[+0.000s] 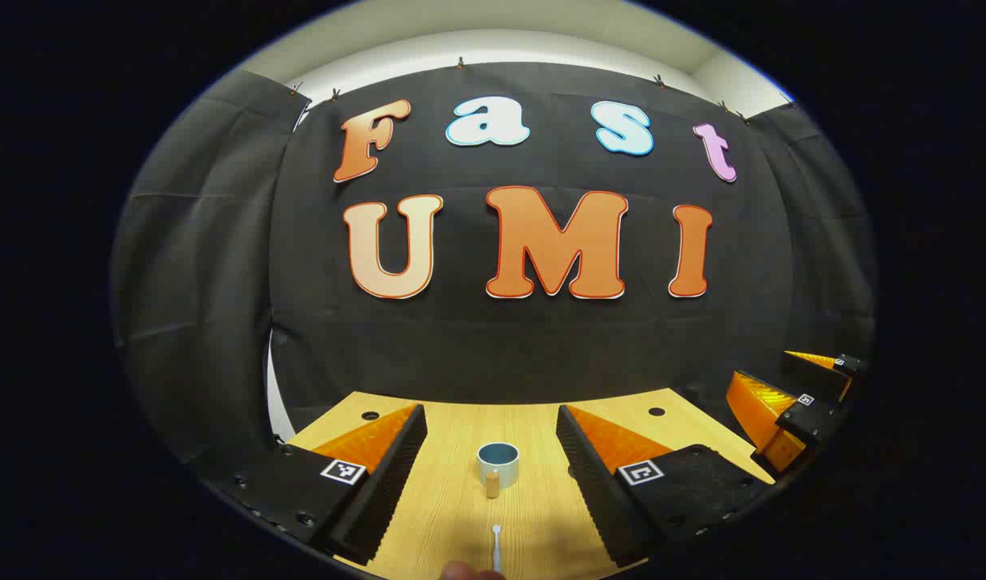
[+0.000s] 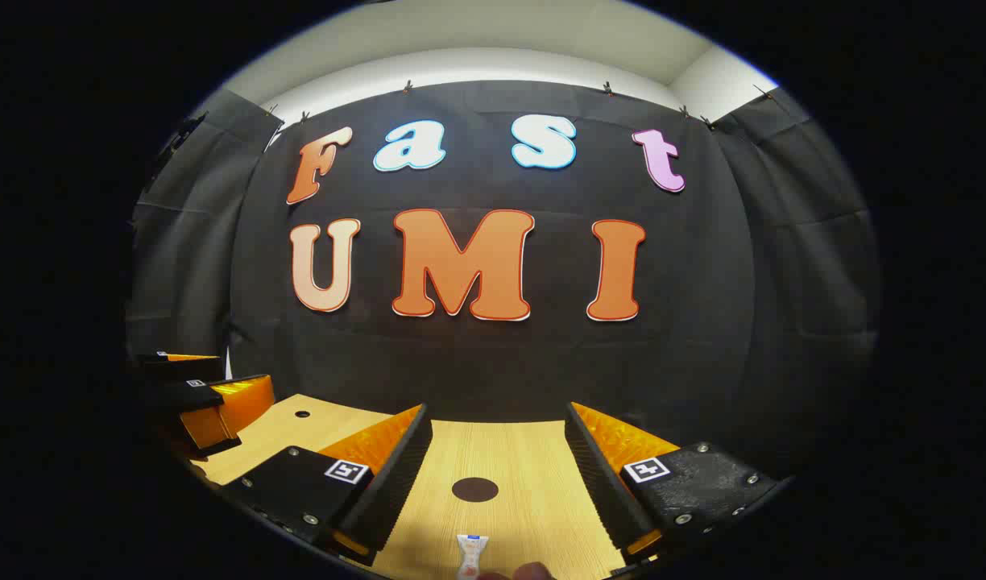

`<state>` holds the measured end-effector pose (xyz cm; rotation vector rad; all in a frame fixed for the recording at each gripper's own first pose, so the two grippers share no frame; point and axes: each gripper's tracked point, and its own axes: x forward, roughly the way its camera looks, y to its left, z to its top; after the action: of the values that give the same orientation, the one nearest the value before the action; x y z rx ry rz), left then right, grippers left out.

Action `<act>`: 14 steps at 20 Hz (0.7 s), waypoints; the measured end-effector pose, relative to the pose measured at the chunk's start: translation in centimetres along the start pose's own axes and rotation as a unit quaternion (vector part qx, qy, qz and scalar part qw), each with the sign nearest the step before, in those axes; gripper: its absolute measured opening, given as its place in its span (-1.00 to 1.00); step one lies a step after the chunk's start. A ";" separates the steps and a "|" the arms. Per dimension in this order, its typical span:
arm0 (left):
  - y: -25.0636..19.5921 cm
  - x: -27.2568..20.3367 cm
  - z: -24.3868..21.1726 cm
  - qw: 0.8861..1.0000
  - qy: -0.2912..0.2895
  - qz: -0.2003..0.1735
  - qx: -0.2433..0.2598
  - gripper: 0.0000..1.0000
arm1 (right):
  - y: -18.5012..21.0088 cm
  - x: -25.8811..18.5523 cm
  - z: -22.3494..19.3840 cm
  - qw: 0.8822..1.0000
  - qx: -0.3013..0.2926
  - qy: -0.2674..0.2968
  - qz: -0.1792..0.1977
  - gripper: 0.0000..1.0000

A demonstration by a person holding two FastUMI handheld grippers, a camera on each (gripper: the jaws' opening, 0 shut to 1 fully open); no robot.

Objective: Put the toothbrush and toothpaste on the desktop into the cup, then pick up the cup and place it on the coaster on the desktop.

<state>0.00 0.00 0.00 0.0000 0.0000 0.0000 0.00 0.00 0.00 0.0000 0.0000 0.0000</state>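
Observation:
In the left gripper view a light blue cup (image 1: pixel 498 460) with a wooden handle stands upright on the wooden desktop (image 1: pixel 453 515), straight ahead between my fingers. A white toothbrush (image 1: pixel 496 548) lies nearer, at the bottom edge. My left gripper (image 1: pixel 493 435) is open and holds nothing. In the right gripper view a dark round coaster (image 2: pixel 474 489) lies flat ahead, and a white toothpaste tube (image 2: pixel 470 554) lies closer, at the bottom edge. My right gripper (image 2: pixel 497 431) is open and holds nothing.
The other gripper (image 1: pixel 791 403) shows at the right edge of the left gripper view, and the other gripper (image 2: pixel 203 399) shows at the left edge of the right gripper view. Small dark holes (image 1: pixel 656 412) mark the desktop's far corners. Black cloth walls the booth behind.

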 end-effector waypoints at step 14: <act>-0.2 -0.4 -0.4 1.000 0.000 -0.006 0.003 0.95 | -0.5 -0.5 -0.1 1.000 0.006 0.013 -0.009 0.98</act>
<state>-0.45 -0.24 -0.35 0.0051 -0.0004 -0.0121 -0.45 -0.52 -0.12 0.0127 0.0257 -0.0172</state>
